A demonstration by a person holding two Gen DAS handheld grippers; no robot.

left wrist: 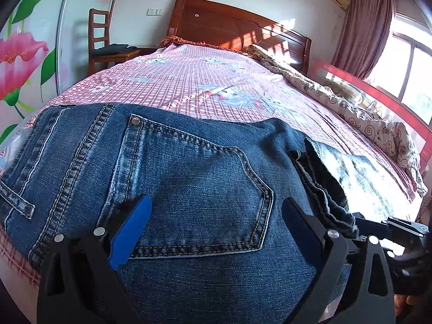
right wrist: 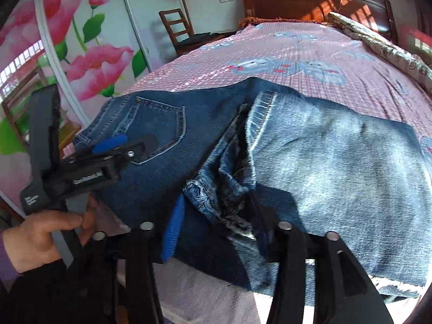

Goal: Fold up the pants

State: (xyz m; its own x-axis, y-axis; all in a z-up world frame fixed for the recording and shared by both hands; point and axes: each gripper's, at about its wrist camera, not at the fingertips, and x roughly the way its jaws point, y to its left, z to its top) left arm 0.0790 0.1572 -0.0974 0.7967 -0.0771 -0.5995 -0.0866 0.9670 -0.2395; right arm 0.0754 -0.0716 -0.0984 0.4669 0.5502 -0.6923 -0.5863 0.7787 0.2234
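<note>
Jeans (left wrist: pixel 194 178): heavy blue denim, folded on the near end of the bed, seat uppermost; contrast stitching runs in double rows along the seams.
Back pocket (left wrist: pixel 205 189): five-sided patch with a pointed lower edge, a metal rivet at one corner, stitched in pale thread.
Leg ends (right wrist: pixel 337 172): paler, washed-out denim folded over across the darker seat, with a frayed raw hem at the near edge.
Bunched fold (right wrist: pixel 229 189): where the legs turn back the cloth is rumpled into thick layered ridges.
Bedsheet (left wrist: pixel 216 81): thin pink checked cotton with pale blue cartoon figures, lying fairly smooth.
Quilt (left wrist: pixel 351 108): cream cloth with dark swirls, rolled up along the window side of the bed.
Headboard (left wrist: pixel 237 27): polished reddish wood with a curved top.
Chair (left wrist: pixel 105 43): wooden, slat-backed, beside the bed with dark cloth on its seat.
Left gripper (left wrist: pixel 216 213): black frame with blue pads, jaws spread wide over the back pocket, low above the denim; nothing pinched between them.
Right gripper (right wrist: pixel 218 224): jaws apart, straddling the bunched fold; I cannot tell whether the pads touch the cloth.
Hand (right wrist: pixel 46 237): wrapped round the left gripper's handle, dark sleeve at the wrist.
</note>
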